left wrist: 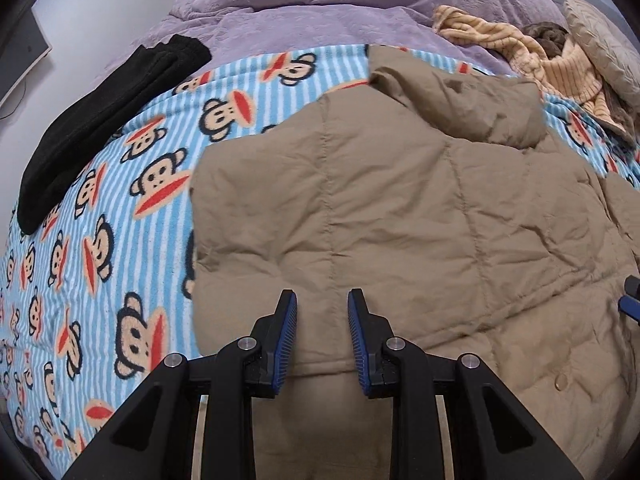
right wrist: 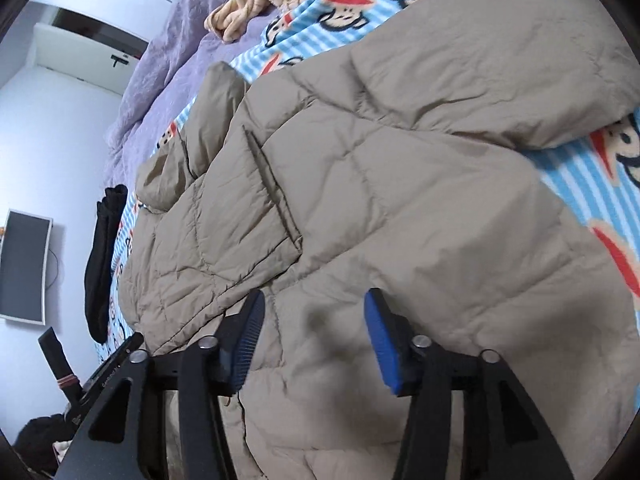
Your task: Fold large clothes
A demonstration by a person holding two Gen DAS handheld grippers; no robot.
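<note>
Quilted tan jacket (left wrist: 400, 208) lies spread on a bed, on a blue-striped monkey-print blanket (left wrist: 100, 216), its hood (left wrist: 452, 100) toward the purple duvet (left wrist: 320, 12). Folding looks barely begun: in the right wrist view one sleeve (right wrist: 500, 60) lies across the upper body of the jacket (right wrist: 360, 208) and a layer with a pocket flap lies over the nearer panel, but the hem is unfolded and no compact bundle shows. A black garment (left wrist: 100, 120) lies folded on the blanket's left. Left tongs (left wrist: 322, 298) hover over the lower hem, jaws parted by a moderate gap, gripping nothing. Right tongs (right wrist: 314, 300) stand wider apart above the jacket's near edge, also empty; whether their fingers brush the fabric cannot be told.
</note>
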